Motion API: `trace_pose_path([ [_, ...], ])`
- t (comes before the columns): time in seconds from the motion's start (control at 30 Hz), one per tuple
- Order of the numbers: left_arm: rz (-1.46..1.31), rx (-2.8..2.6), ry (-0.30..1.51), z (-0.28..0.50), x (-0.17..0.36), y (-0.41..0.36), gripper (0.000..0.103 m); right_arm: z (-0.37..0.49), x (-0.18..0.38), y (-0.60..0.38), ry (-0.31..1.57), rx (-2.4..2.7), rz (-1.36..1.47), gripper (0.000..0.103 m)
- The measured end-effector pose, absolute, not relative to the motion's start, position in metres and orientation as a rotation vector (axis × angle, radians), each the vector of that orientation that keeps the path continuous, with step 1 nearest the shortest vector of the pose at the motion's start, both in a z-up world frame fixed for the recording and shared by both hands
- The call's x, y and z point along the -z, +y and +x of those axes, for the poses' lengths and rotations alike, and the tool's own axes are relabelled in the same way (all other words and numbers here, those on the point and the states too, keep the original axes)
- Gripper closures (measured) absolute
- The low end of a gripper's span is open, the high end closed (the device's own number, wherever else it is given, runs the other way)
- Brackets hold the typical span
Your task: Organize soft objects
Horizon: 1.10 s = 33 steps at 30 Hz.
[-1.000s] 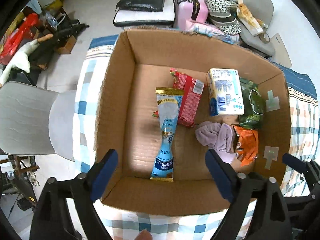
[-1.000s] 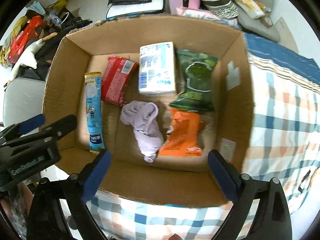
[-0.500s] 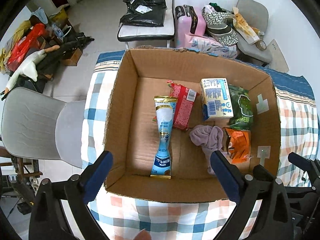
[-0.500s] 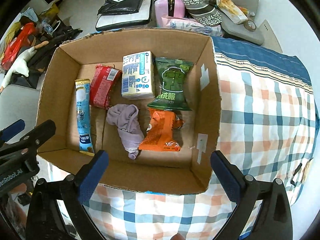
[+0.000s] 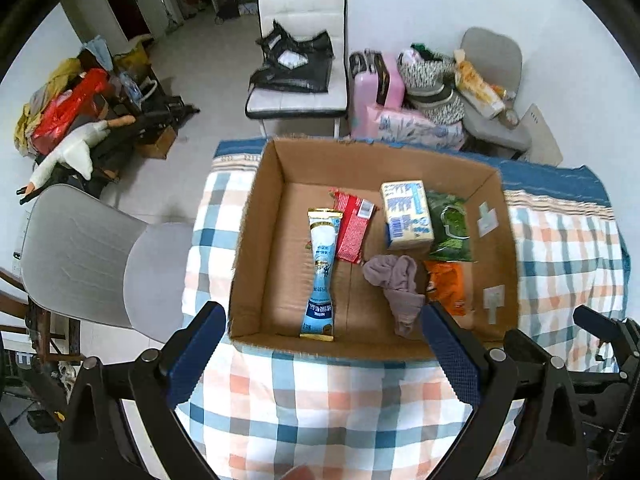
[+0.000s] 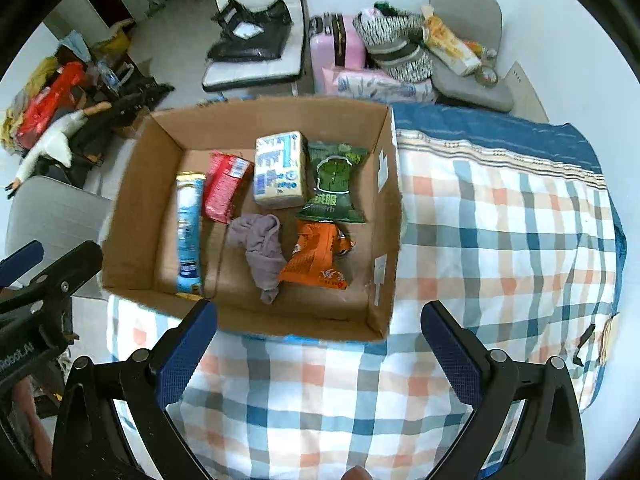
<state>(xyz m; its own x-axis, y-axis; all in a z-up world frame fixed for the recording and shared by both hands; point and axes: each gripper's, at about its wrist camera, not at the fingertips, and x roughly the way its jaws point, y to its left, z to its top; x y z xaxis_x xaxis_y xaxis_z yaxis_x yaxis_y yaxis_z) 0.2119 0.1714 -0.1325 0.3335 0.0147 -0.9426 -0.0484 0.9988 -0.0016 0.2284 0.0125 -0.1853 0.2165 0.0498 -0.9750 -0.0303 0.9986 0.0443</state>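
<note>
Pulled back and up since a second ago, both cameras now showing the whole cardboard box (image 5: 256, 240) smaller, mid-frame, on the checked cloth (image 5: 320, 400); print on the packets too small to read; orange packet (image 5: 446, 286) partly hidden behind the box's right side in the left view. Left gripper (image 5: 326, 354) wide open, holding nothing; right gripper (image 6: 318, 354) likewise spread and empty. Lilac cloth (image 6: 262, 250) crumpled on the box floor, above and between the jaws, well apart from them; blue sachet (image 6: 188, 232) at left.
</note>
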Motion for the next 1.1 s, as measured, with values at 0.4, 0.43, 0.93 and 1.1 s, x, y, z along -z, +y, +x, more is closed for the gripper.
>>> trace_pose_path([
  [0.4, -0.002, -0.018, 1.059, 0.144, 0.041, 0.162, 0.003, 0.152, 0.075, -0.003, 1.158, -0.091, 0.04, 0.0],
  [0.43, -0.001, -0.021, 1.049, 0.139, 0.035, 0.162, 0.003, 0.145, 0.065, -0.003, 1.141, -0.095, 0.039, 0.0],
  [0.93, -0.042, -0.042, 0.965, 0.091, -0.015, 0.17, 0.003, 0.09, -0.018, -0.004, 0.991, -0.092, 0.011, 0.0],
  [1.1, -0.046, -0.049, 0.955, 0.086, -0.019, 0.172, 0.003, 0.087, -0.023, -0.003, 0.986, -0.086, 0.007, 0.0],
])
